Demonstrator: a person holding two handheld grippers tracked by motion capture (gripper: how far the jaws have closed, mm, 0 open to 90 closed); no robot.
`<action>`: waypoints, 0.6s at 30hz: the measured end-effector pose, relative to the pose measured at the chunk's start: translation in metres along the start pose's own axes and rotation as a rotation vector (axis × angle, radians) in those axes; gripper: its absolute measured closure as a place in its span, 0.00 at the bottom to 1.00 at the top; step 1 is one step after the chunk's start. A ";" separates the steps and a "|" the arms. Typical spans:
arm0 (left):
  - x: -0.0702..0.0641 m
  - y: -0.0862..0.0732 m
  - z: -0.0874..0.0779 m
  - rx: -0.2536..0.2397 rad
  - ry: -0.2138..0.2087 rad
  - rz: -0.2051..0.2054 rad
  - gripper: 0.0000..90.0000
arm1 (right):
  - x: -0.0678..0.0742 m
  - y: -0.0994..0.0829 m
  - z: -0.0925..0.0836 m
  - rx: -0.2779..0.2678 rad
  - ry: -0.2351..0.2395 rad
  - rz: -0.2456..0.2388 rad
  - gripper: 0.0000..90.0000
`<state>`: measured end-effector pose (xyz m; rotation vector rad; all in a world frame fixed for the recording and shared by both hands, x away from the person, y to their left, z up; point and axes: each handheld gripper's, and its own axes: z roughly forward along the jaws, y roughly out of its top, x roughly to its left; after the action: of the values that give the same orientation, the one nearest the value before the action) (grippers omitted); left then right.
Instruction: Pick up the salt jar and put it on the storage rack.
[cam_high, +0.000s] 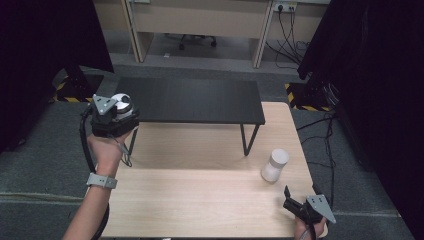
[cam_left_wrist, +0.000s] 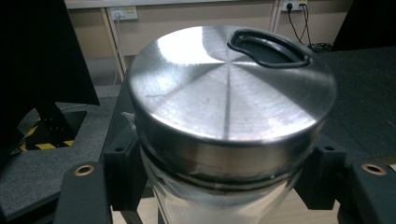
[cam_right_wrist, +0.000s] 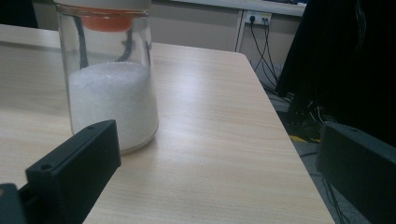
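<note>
My left gripper (cam_high: 119, 116) is shut on a glass jar with a brushed steel lid (cam_left_wrist: 229, 88). It holds the jar (cam_high: 121, 102) in the air at the left end of the black shelf (cam_high: 195, 100). In the left gripper view the two black pads (cam_left_wrist: 125, 170) press on the glass just under the lid. A second glass jar (cam_high: 274, 165), partly filled with white granules (cam_right_wrist: 112, 100), stands on the wooden table (cam_high: 200, 190) at the right. My right gripper (cam_high: 300, 197) rests open near the table's front right corner, a little short of that jar, with nothing between its fingers (cam_right_wrist: 77, 170).
The black shelf stands on thin legs across the back of the table. Dark curtains hang on both sides. Cables (cam_high: 325, 145) trail over the floor to the right, and desks with a wall socket (cam_high: 284, 7) stand beyond.
</note>
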<state>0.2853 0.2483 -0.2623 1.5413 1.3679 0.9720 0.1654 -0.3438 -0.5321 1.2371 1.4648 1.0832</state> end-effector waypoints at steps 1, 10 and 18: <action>0.000 0.001 0.001 0.001 0.000 0.001 0.34 | 0.000 0.000 0.000 -0.001 -0.001 0.000 0.00; 0.002 0.008 0.014 -0.003 0.001 -0.004 0.34 | 0.001 0.000 0.000 0.001 -0.003 -0.007 0.00; 0.003 0.016 0.025 0.000 0.006 0.001 0.34 | 0.002 0.000 0.000 0.002 -0.005 -0.016 0.00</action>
<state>0.3148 0.2477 -0.2566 1.5403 1.3707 0.9782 0.1653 -0.3418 -0.5320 1.2266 1.4694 1.0678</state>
